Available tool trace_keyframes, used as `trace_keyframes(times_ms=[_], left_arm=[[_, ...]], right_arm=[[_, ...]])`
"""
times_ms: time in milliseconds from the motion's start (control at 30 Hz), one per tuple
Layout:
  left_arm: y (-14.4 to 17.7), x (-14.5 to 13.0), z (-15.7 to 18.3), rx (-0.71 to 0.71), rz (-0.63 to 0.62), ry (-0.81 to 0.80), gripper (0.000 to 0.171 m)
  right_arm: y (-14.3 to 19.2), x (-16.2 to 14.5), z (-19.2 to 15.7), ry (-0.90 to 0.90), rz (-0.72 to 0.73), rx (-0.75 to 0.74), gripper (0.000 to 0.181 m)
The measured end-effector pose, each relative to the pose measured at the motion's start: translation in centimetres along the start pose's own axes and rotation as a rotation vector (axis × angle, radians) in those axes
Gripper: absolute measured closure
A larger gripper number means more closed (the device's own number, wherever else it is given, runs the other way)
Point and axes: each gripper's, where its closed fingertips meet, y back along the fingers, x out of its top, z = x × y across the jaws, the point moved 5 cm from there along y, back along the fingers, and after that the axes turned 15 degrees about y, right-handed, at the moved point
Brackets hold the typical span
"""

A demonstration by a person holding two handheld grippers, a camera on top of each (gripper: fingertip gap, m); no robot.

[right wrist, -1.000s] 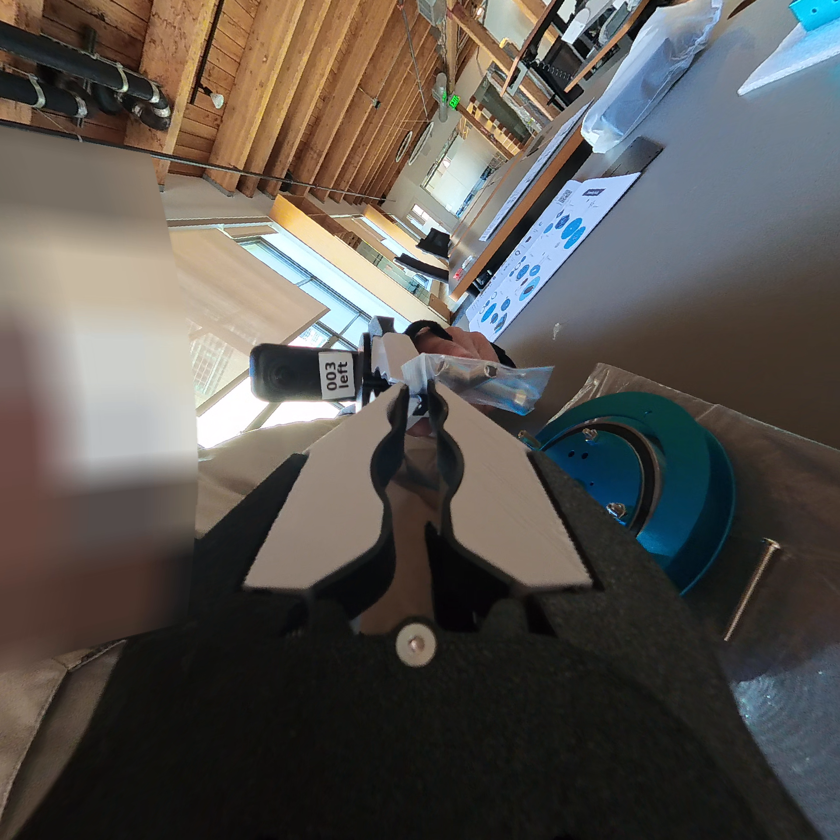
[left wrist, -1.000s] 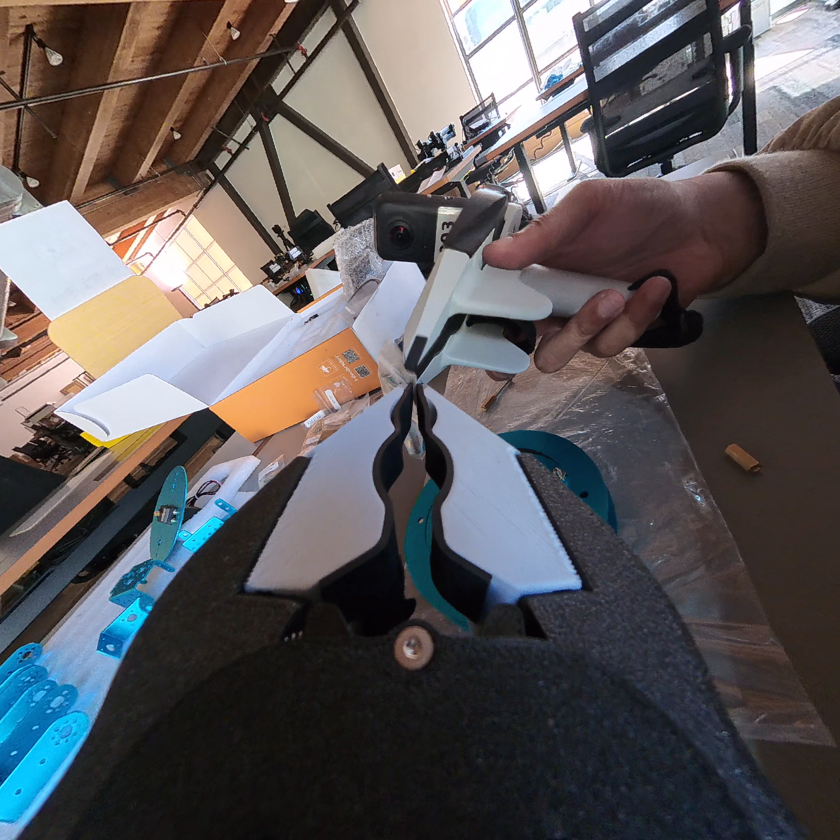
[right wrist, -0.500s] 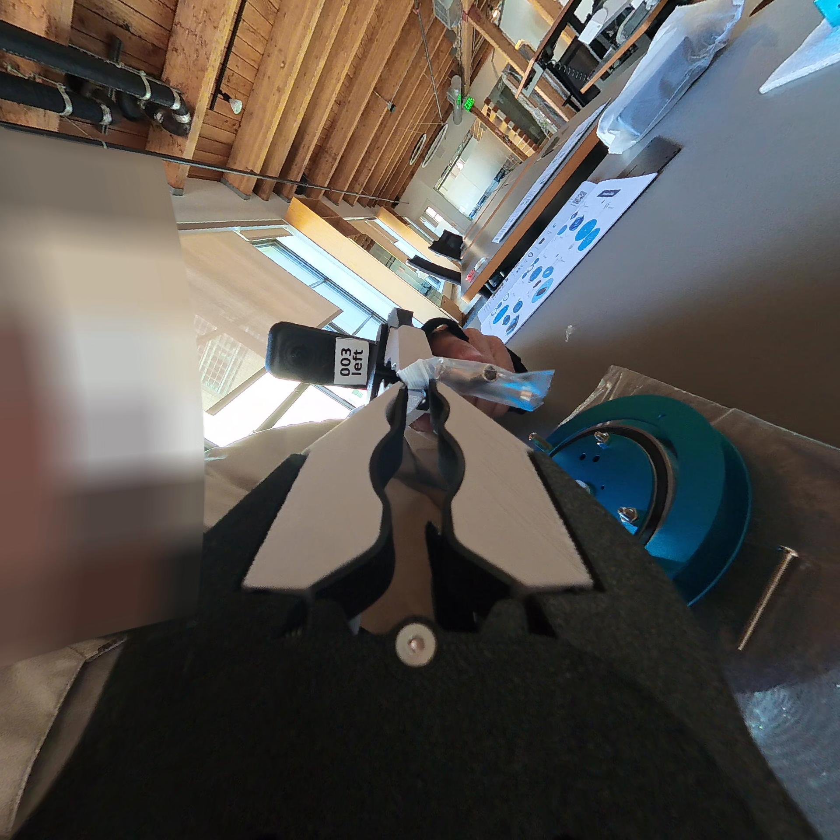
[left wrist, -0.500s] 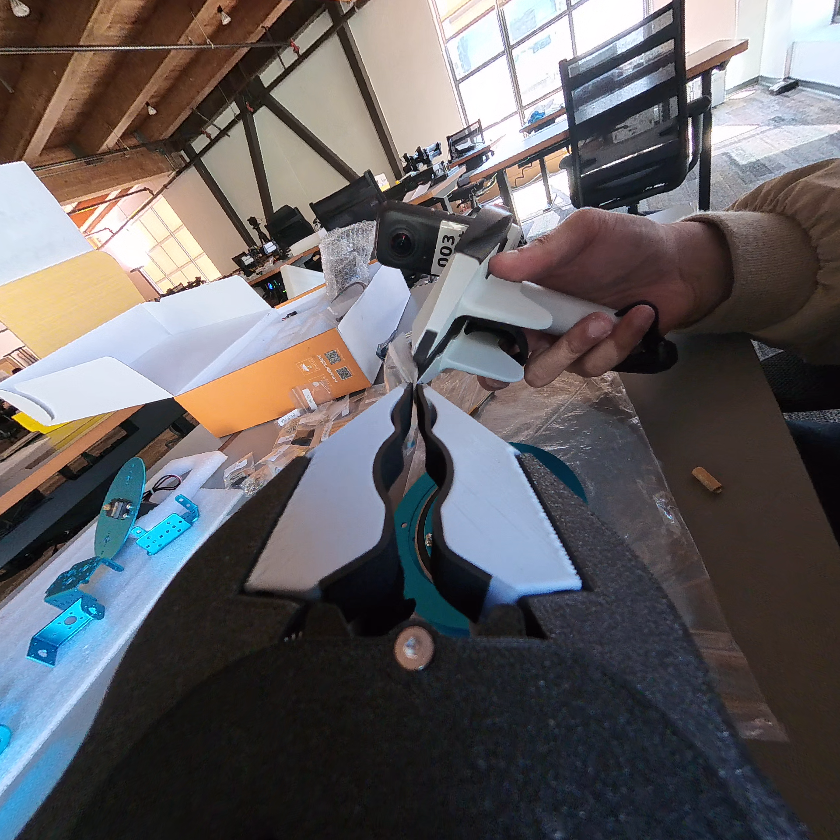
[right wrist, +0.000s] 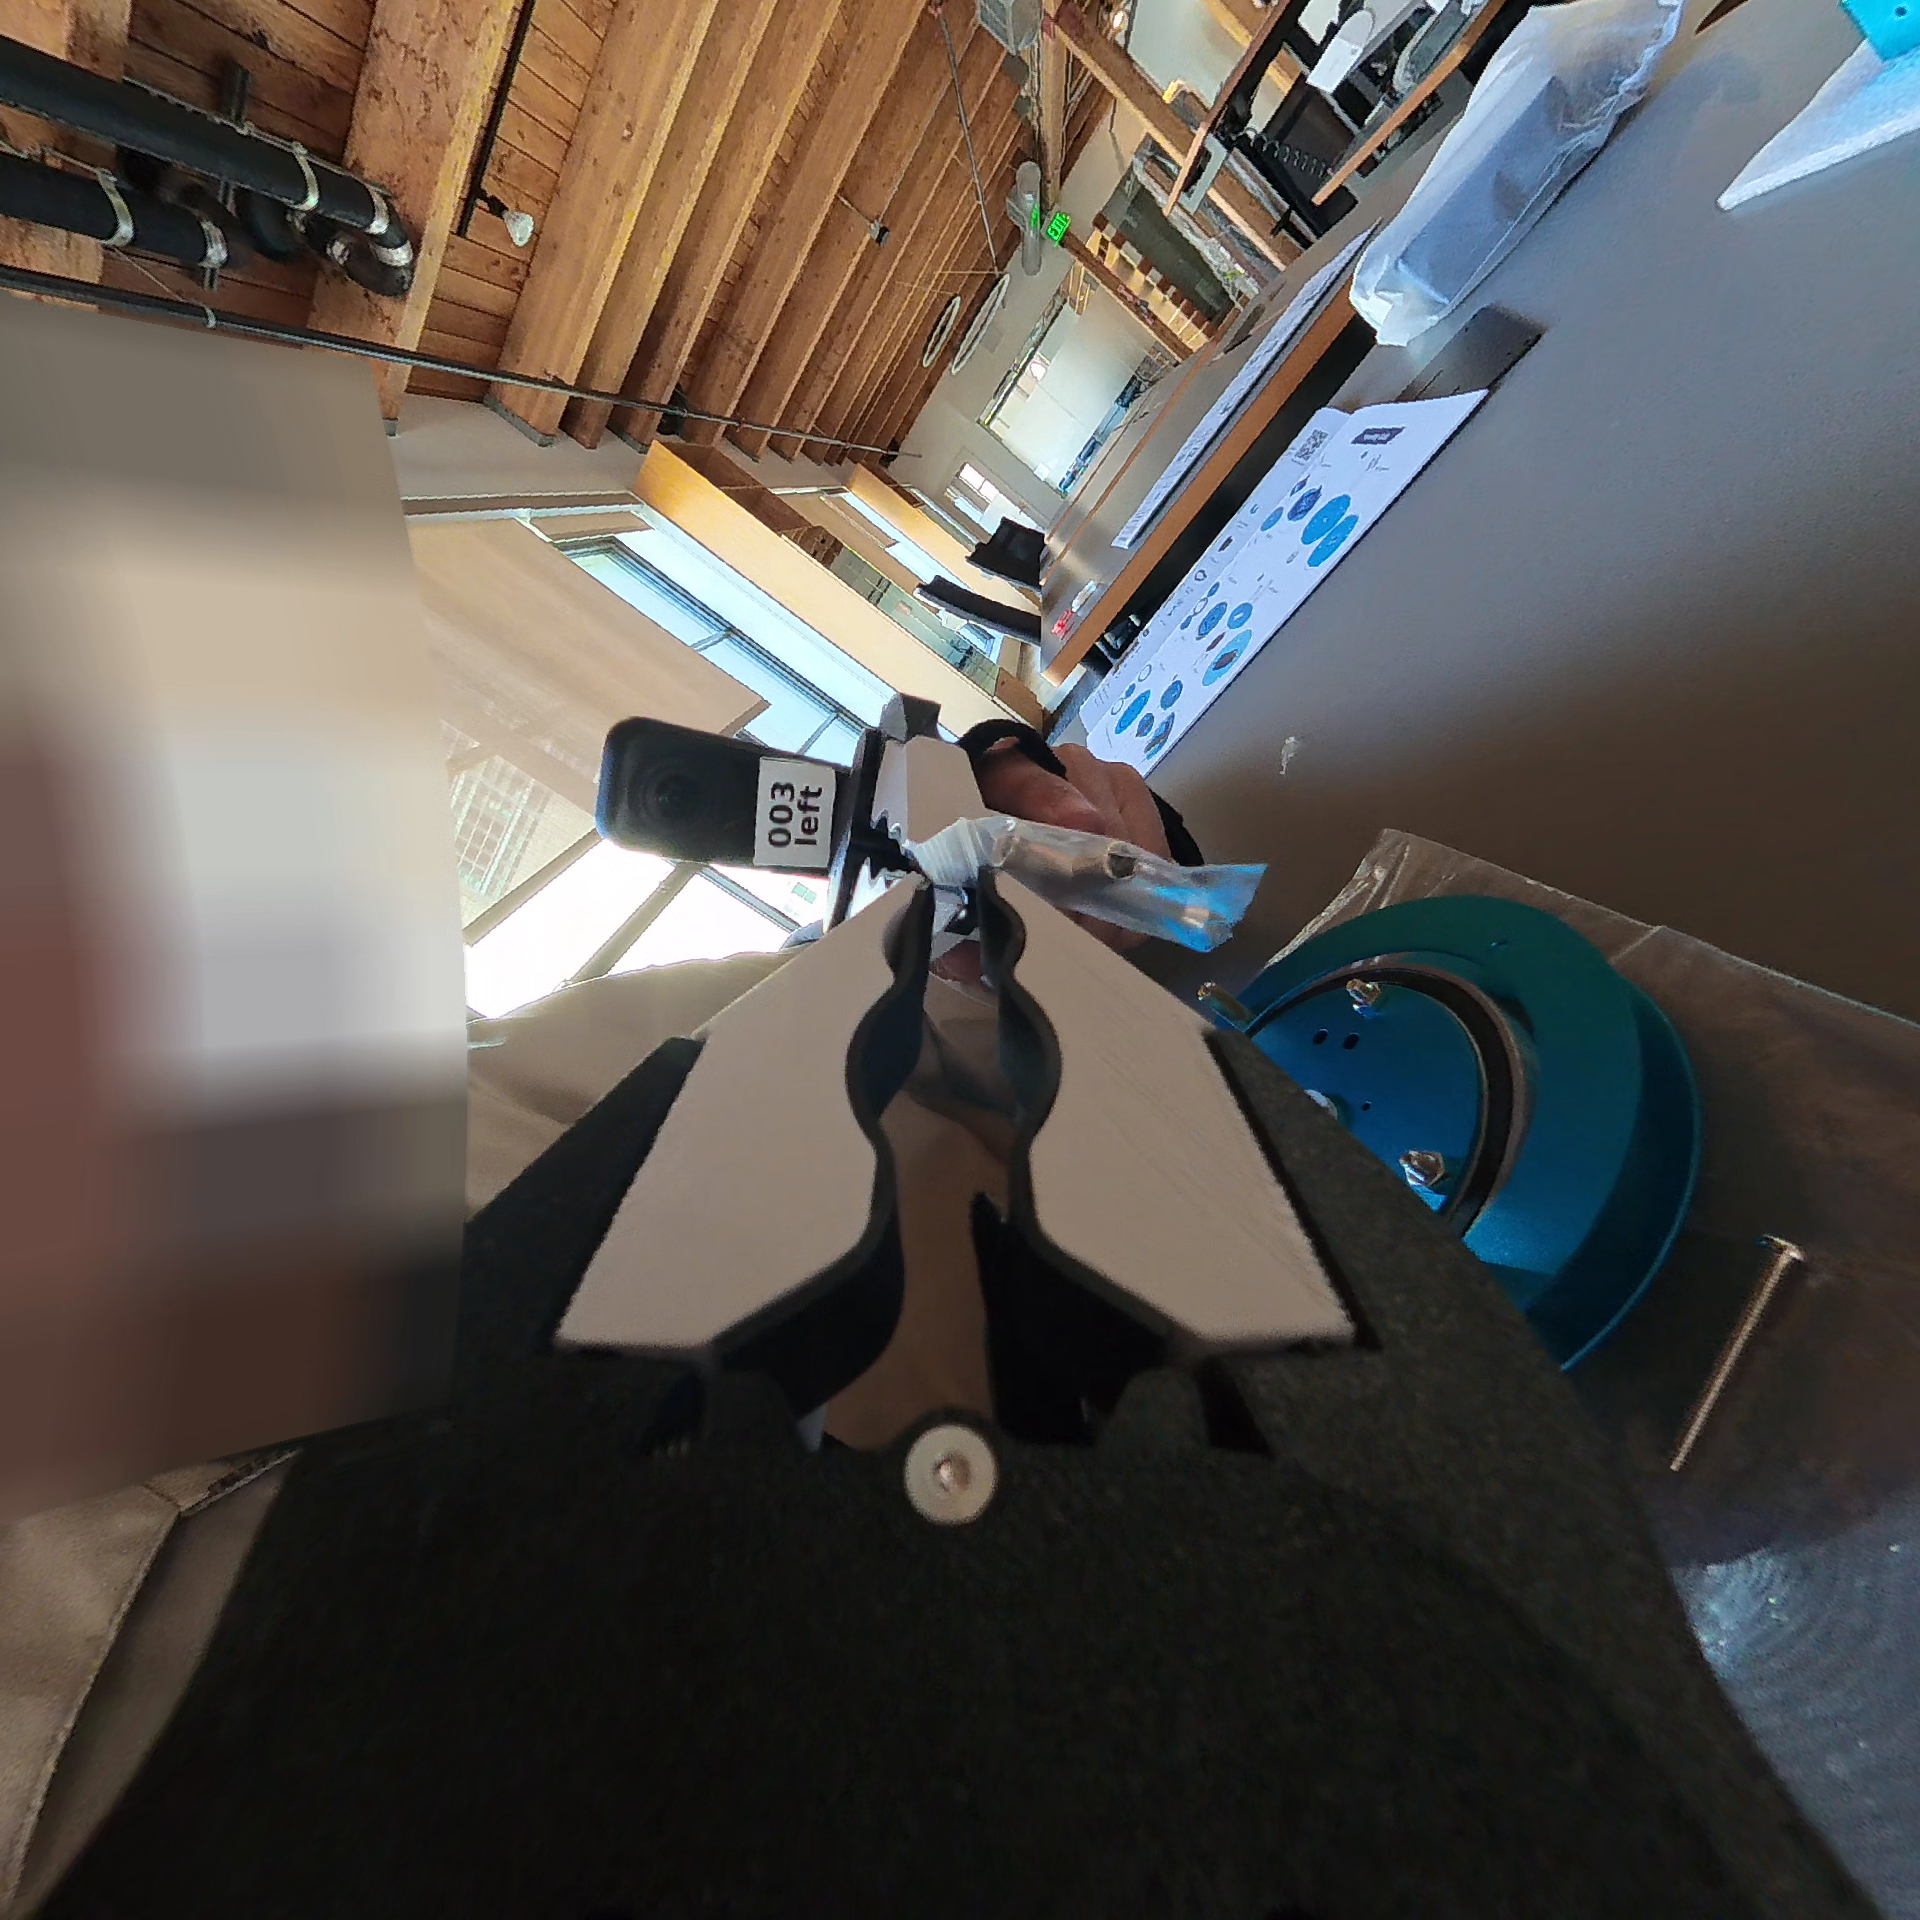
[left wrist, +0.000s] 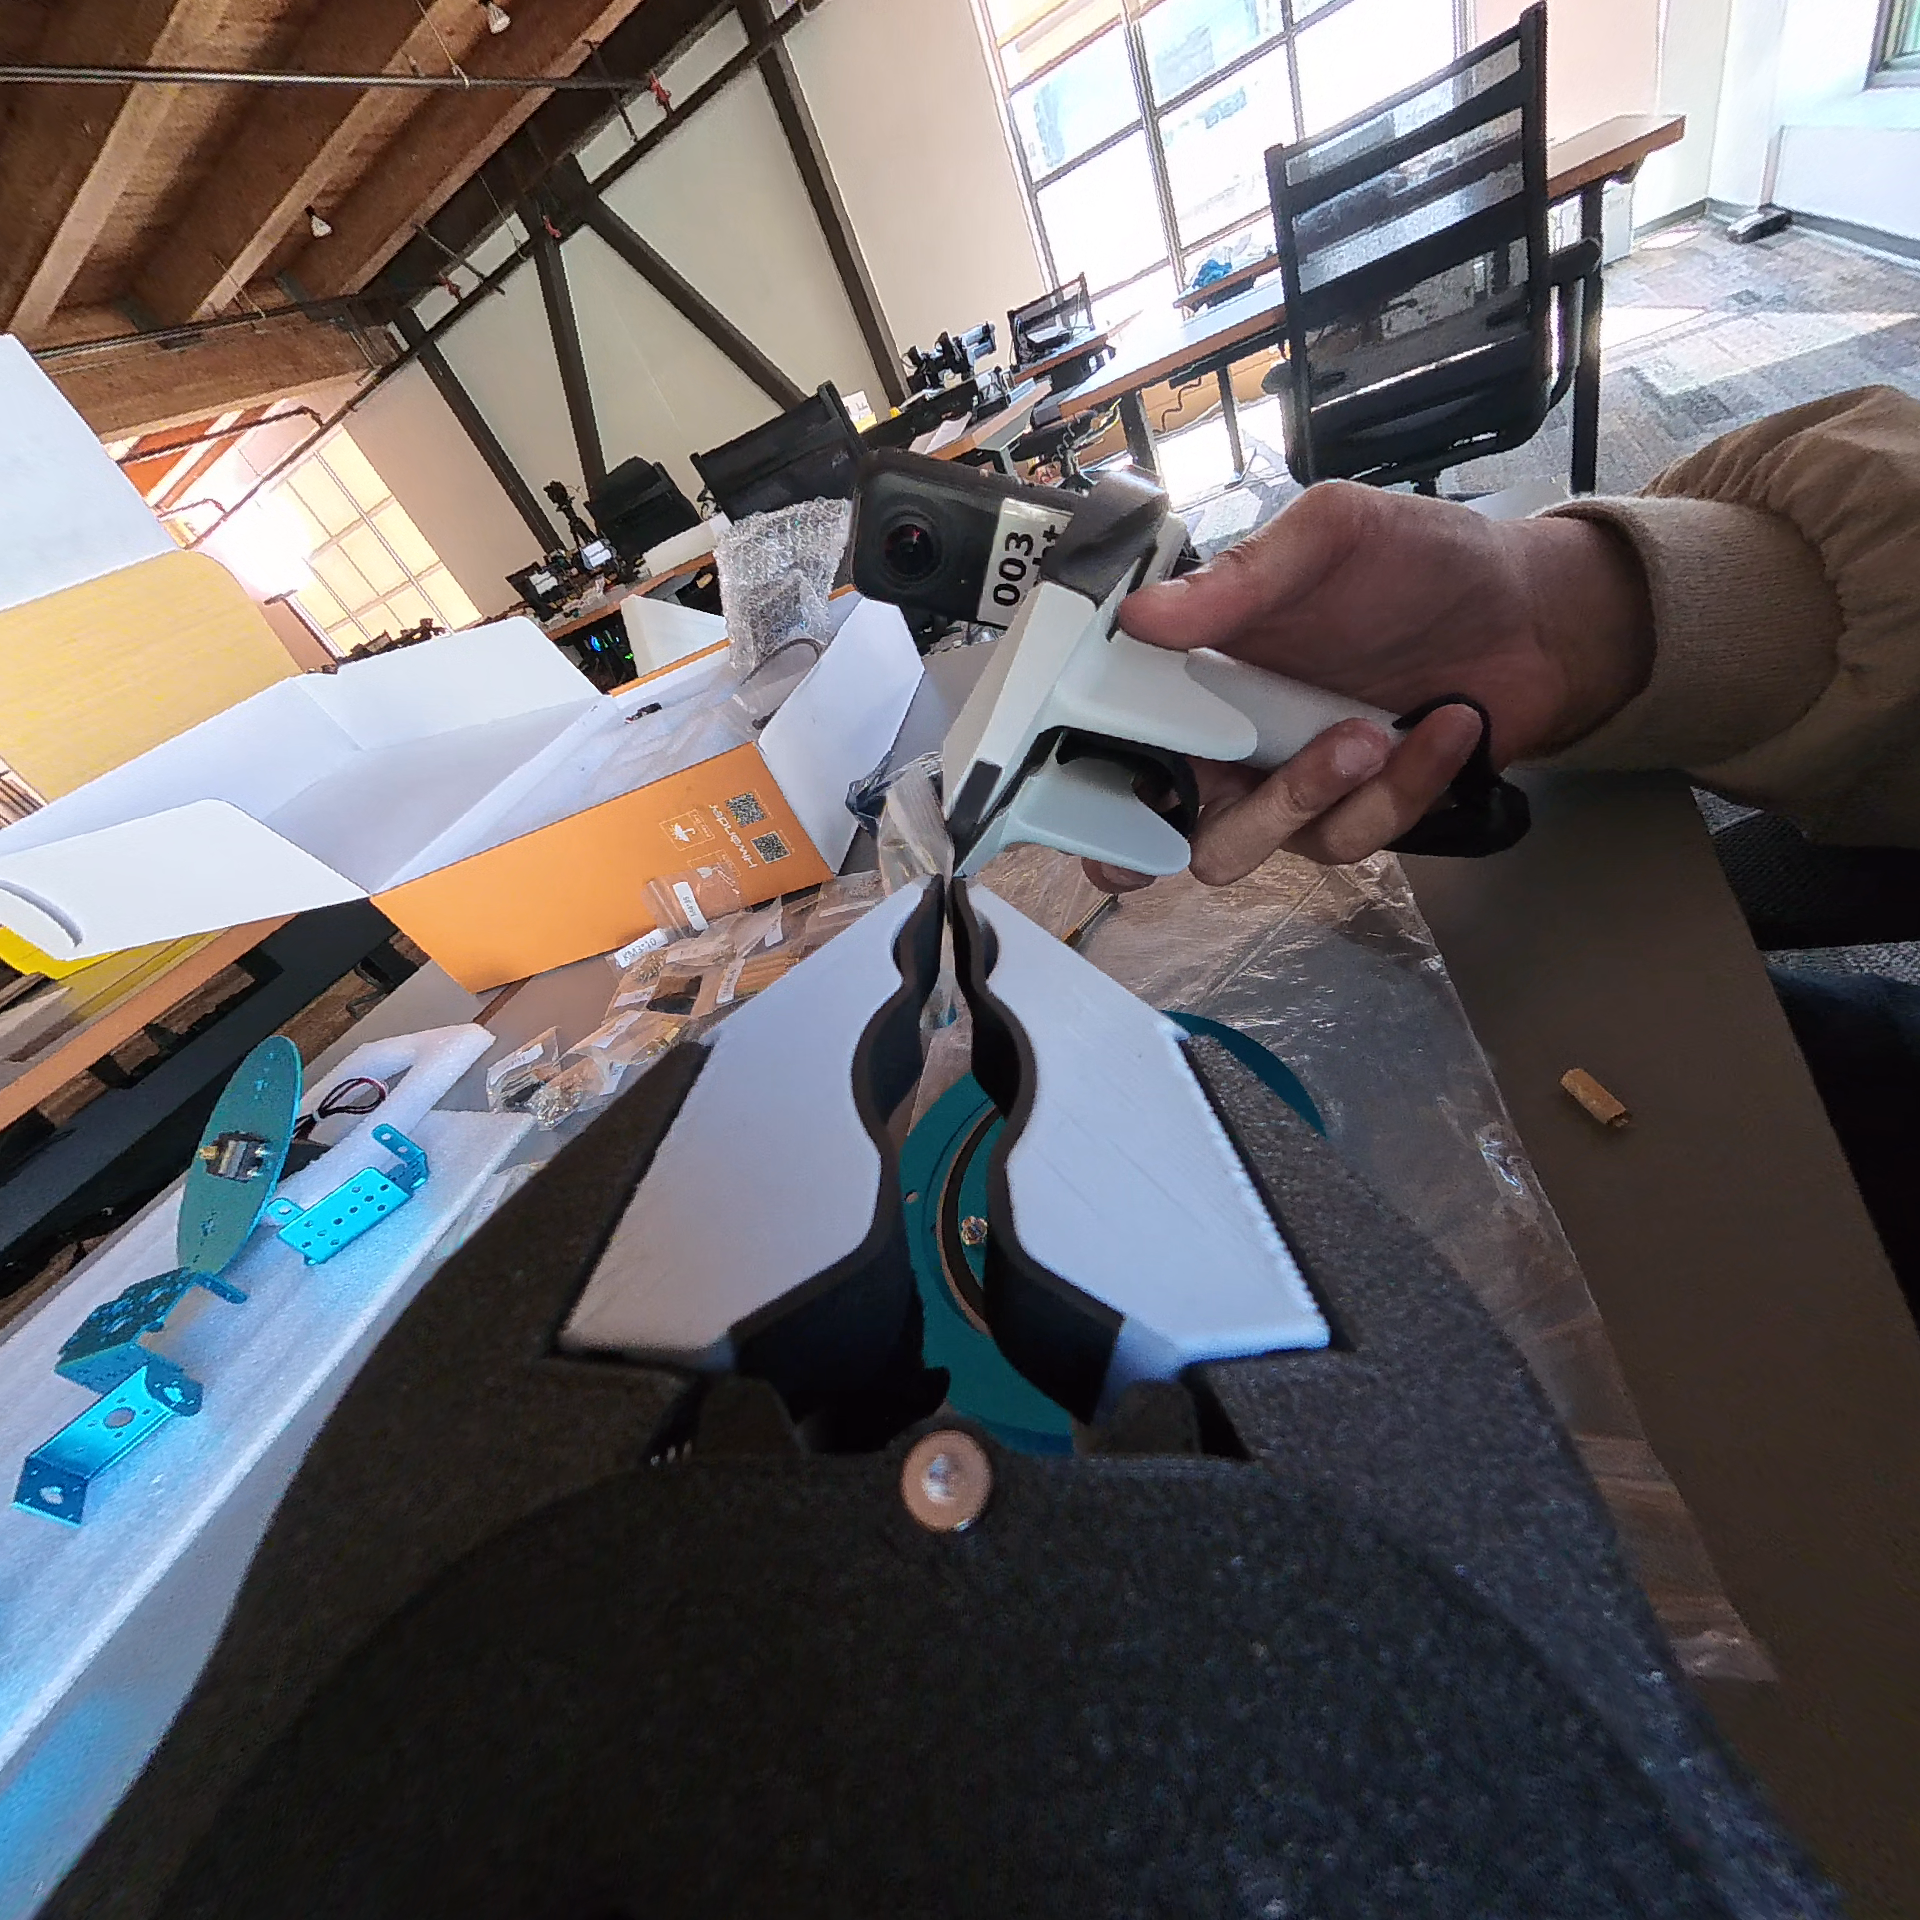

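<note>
A small clear plastic bag (left wrist: 914, 821) with several metal spacers inside hangs in the air between both grippers. My left gripper (left wrist: 948, 883) is shut on one edge of it. My right gripper (right wrist: 951, 888) is shut on the bag's white top edge, and the rest of the bag (right wrist: 1122, 873) sticks out to the right. The two grippers meet almost tip to tip. The right gripper (left wrist: 961, 831) shows in the left wrist view, held by a hand (left wrist: 1382, 623). The left gripper's camera (right wrist: 717, 800) faces the right wrist view. A teal round base (right wrist: 1558, 1091) lies on the table below.
The teal base (left wrist: 935, 1247) sits on a clear plastic sheet (left wrist: 1351, 987). A long screw (right wrist: 1730, 1351) lies beside it. An open orange and white box (left wrist: 582, 862), small hardware bags (left wrist: 665, 997), blue brackets (left wrist: 353, 1210) on white foam, a brown stub (left wrist: 1595, 1096) and a printed sheet (right wrist: 1278, 561) are around.
Both grippers stay shut on the bag. The left wrist view has tipped down toward the table, and the right gripper and bag have shifted slightly with it.
</note>
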Motion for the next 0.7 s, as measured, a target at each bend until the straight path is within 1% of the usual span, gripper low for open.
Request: trace_keyframes(times_ms=[233, 500, 700], left_arm=[[-0.02, -0.02, 0.06, 0.009, -0.003, -0.021, 0.171], [-0.27, -0.58, 0.38, 0.093, -0.032, -0.207, 0.171], [-0.19, -0.45, 0.44, 0.082, -0.024, -0.198, 0.171]], right_arm=[[0.02, -0.05, 0.10, -0.008, -0.001, -0.004, 0.175], [0.04, -0.19, 0.42, -0.037, -0.003, -0.013, 0.172], [0.01, -0.23, 0.33, -0.028, -0.009, -0.014, 0.176]])
